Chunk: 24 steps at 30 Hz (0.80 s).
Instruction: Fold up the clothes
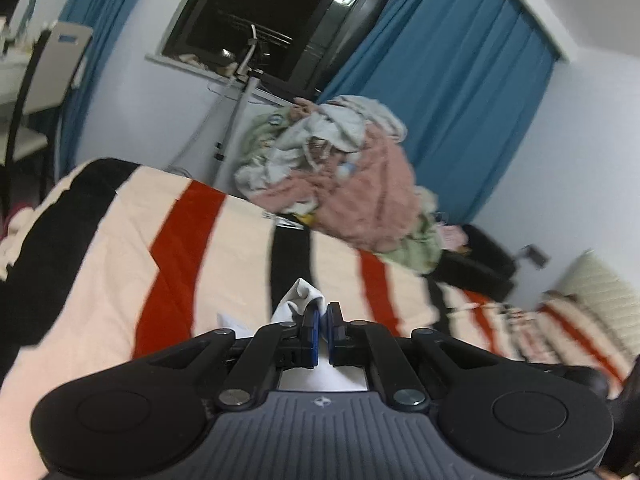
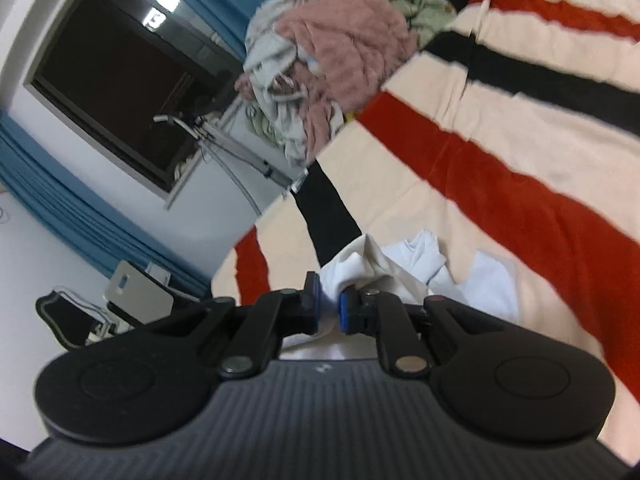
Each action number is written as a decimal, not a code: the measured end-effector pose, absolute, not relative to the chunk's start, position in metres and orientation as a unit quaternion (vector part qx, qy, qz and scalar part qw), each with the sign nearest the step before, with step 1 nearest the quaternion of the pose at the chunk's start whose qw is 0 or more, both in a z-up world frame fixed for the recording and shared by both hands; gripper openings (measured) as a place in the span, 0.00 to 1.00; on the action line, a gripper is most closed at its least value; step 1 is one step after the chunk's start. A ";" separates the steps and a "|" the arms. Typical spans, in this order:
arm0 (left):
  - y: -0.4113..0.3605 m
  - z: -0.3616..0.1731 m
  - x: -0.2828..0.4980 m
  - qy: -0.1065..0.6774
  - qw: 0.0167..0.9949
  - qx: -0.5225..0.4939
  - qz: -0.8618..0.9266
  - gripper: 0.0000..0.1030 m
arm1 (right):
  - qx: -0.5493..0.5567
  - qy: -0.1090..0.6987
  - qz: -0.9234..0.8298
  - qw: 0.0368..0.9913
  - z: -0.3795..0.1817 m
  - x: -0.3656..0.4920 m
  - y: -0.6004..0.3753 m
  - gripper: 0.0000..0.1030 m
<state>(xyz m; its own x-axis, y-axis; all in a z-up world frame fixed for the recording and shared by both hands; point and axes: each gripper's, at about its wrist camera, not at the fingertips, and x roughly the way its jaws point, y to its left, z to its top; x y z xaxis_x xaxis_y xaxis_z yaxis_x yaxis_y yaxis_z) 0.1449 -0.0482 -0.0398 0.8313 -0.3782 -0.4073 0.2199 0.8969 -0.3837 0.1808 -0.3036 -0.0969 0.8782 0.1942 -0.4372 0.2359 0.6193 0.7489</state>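
A white garment [image 2: 424,268] lies bunched on the striped bed cover [image 2: 520,160]. My right gripper [image 2: 330,304] is shut on an edge of it; cream and white folds spread to the right of the fingers. In the left wrist view my left gripper [image 1: 323,316] is shut on another part of the white garment [image 1: 298,300], which pokes up left of the fingers, above the striped cover [image 1: 120,260]. Most of the cloth is hidden under the gripper bodies.
A heap of unfolded clothes, pink, green and pale [image 1: 340,184], sits at the far edge of the bed, also in the right wrist view [image 2: 320,68]. Behind it are a dark window [image 1: 264,12], blue curtains [image 1: 460,100] and a metal stand [image 1: 240,92]. A pillow [image 1: 600,296] lies right.
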 end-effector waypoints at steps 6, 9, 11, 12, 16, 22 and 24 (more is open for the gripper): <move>-0.038 -0.096 0.193 0.278 0.926 -0.201 -0.154 0.04 | 0.463 0.281 0.019 0.840 -0.147 0.214 -0.317 0.19; -0.035 -0.105 0.205 0.283 0.922 -0.195 -0.176 0.07 | 0.479 0.293 0.036 0.827 -0.150 0.223 -0.318 0.62; -0.031 -0.106 0.207 0.273 0.921 -0.196 -0.197 0.23 | 0.490 0.274 0.061 0.825 -0.146 0.219 -0.316 0.80; -0.030 -0.105 0.208 0.268 0.920 -0.198 -0.204 0.32 | 0.489 0.264 0.072 0.828 -0.143 0.215 -0.315 0.80; -0.037 -0.101 0.203 0.266 0.927 -0.164 -0.208 0.71 | 0.422 0.247 0.081 0.868 -0.129 0.199 -0.300 0.79; -0.059 -0.130 0.221 0.334 0.921 -0.082 -0.181 0.72 | 0.247 0.314 0.024 0.916 -0.142 0.229 -0.267 0.31; -0.065 -0.142 0.231 0.355 0.917 -0.057 -0.174 0.70 | 0.214 0.344 -0.004 0.914 -0.160 0.250 -0.261 0.21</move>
<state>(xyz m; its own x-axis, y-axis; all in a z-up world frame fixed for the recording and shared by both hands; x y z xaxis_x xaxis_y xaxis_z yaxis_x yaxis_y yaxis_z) 0.2309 -0.0647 -0.1423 0.6875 -0.3595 -0.6309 0.2783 0.9330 -0.2283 0.2503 -0.2612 -0.1599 0.7635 0.1392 -0.6306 0.1549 0.9085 0.3881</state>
